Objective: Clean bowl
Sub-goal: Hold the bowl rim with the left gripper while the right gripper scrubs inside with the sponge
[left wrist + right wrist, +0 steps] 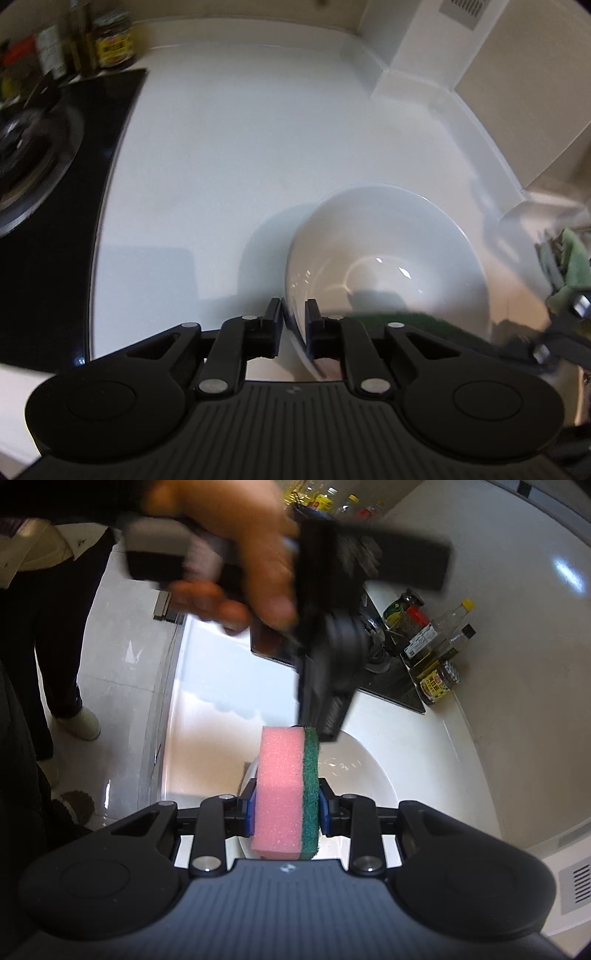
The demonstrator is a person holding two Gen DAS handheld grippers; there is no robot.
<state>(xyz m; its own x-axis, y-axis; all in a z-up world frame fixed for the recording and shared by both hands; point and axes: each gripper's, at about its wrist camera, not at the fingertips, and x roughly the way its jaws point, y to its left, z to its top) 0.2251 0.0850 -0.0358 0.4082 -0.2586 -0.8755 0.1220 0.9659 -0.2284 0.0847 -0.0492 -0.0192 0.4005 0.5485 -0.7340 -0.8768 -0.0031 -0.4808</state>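
Pinching the near rim of a glossy white ceramic bowl (pixel 388 254), left gripper (pixel 293 321) clamped, right gripper (pixel 286 808) squeezing a pink-and-green sponge (pixel 280 794), bare white countertop (pixel 229 147) beyond, black hob (pixel 55 221) leftward.

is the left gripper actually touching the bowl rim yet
Touching. In the left wrist view the left gripper has its two fingers closed on the white bowl, one finger outside the rim and one inside, no gap showing.

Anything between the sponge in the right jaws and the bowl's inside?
Only partly. The left gripper is shut on the bowl's near rim, and in the right wrist view its body hangs just beyond the sponge, over the bowl. The rest of the bowl's inside looks unobstructed.
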